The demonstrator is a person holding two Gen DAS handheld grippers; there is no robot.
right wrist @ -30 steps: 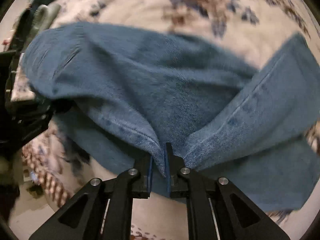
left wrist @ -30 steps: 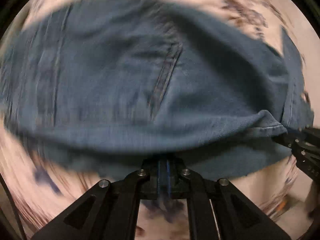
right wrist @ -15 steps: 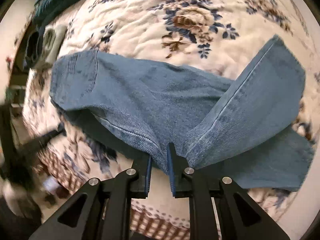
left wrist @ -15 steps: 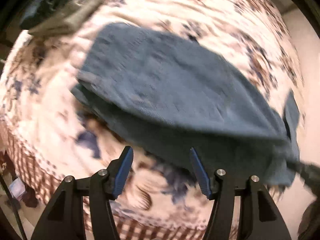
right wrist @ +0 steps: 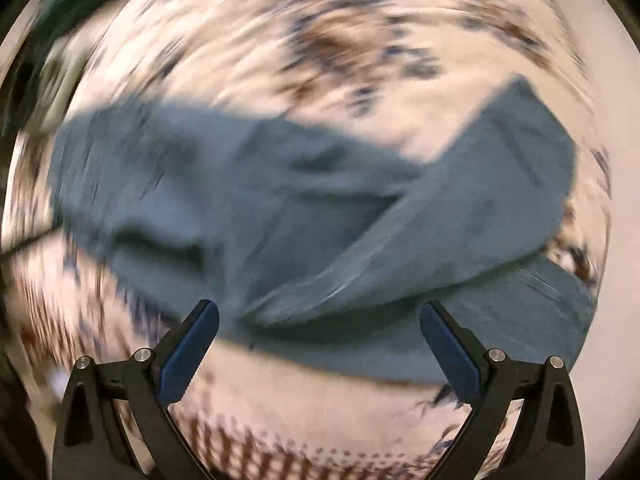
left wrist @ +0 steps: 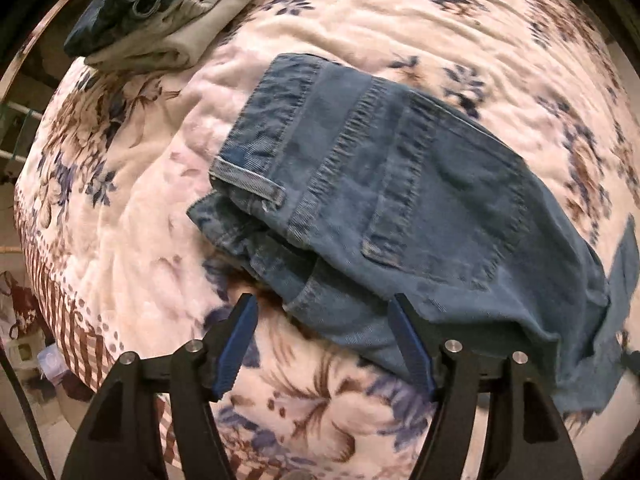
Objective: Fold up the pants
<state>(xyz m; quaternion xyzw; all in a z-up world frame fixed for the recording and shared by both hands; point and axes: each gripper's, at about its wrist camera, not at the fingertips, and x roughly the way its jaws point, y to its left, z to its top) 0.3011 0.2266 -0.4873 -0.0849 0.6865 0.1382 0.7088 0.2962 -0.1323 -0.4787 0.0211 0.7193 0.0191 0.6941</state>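
Observation:
Blue denim pants (left wrist: 400, 208) lie folded on a floral bedspread (left wrist: 132, 220), waistband to the left and a back pocket facing up. My left gripper (left wrist: 324, 312) is open and empty, its tips just in front of the near edge of the pants. In the blurred right wrist view the pants (right wrist: 280, 208) lie with one leg end folded across to the right. My right gripper (right wrist: 320, 316) is open wide and empty, hovering at the near fold of the denim.
A stack of folded clothes (left wrist: 160, 12), grey and dark blue, sits at the far left of the bed. The bed's checked edge (left wrist: 68, 312) drops off at the near left, with floor clutter below.
Both grippers let go of the denim and pulled back: the left opened half a second ago, the right has just opened. The pants now rest on the bed.

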